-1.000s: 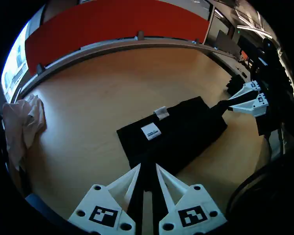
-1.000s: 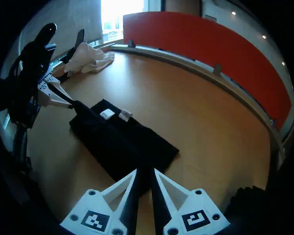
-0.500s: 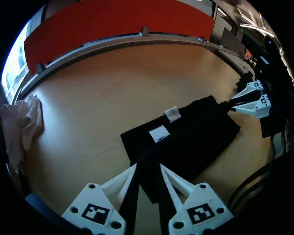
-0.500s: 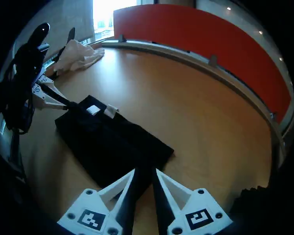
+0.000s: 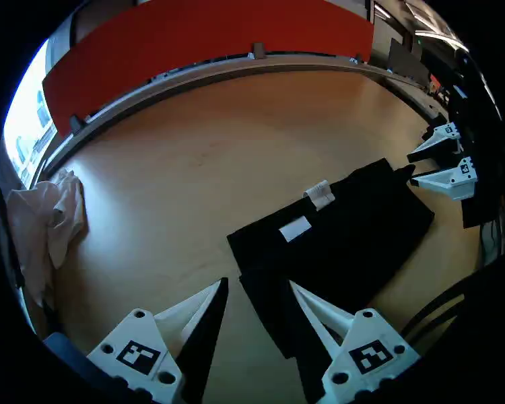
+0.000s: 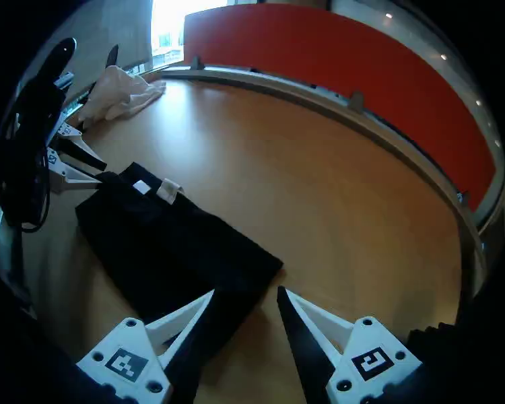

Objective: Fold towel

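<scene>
A black towel (image 5: 347,232) lies folded flat on the wooden table (image 5: 185,168), with two white labels (image 5: 295,229) on its top. In the left gripper view my left gripper (image 5: 258,286) stands open over the towel's near corner, with nothing held. My right gripper (image 5: 414,170) is open at the towel's far corner. In the right gripper view the towel (image 6: 165,236) stretches from my open right gripper (image 6: 246,293) away to the open left gripper (image 6: 99,172) at its far end.
A crumpled cream cloth (image 5: 44,222) lies at the table's edge, also seen as the cream cloth (image 6: 118,94) beyond the left gripper. A red partition (image 5: 205,40) runs along the table's curved far rim (image 6: 333,108). Bare wood spreads beside the towel.
Both grippers were shut on the towel's corners and have opened, letting it go. The towel now rests flat on the table, and both grippers have drawn back slightly.
</scene>
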The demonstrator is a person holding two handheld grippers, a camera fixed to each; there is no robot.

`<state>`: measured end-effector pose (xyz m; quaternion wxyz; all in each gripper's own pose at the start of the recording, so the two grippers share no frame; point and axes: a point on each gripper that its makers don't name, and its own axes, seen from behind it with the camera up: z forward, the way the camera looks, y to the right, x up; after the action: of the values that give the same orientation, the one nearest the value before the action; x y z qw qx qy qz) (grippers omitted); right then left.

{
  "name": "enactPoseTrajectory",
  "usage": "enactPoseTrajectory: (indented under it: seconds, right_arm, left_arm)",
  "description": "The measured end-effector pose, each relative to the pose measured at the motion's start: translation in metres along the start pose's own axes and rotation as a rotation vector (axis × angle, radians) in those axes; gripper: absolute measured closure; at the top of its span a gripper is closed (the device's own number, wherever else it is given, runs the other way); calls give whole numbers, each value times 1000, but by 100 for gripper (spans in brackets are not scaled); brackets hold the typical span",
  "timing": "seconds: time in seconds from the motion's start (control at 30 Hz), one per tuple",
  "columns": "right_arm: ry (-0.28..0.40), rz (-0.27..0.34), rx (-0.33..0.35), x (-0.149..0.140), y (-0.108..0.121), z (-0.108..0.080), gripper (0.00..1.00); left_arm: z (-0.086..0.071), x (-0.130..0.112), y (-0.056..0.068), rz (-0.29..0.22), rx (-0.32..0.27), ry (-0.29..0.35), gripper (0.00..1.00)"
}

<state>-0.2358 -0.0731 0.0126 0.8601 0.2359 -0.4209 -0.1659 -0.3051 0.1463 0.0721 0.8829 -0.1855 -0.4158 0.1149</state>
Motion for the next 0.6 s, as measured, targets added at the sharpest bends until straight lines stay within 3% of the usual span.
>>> enactPoseTrajectory:
  seconds: [0.13, 0.27, 0.37, 0.6]
  right_arm:
    - [12, 5, -17, 6, 6, 1, 25]
    - [22, 12, -30, 11, 11, 0, 0]
    - [29, 16, -34, 14, 12, -1, 0]
    - [34, 17, -34, 11, 8, -6, 0]
  left_arm:
    - [-1, 6, -8, -2, 24, 17, 33]
    - [-4, 12, -16, -9, 43, 37, 14]
    - [-7, 15, -21, -23, 50, 47, 5]
    - [-15, 9, -25, -59, 56, 52, 5]
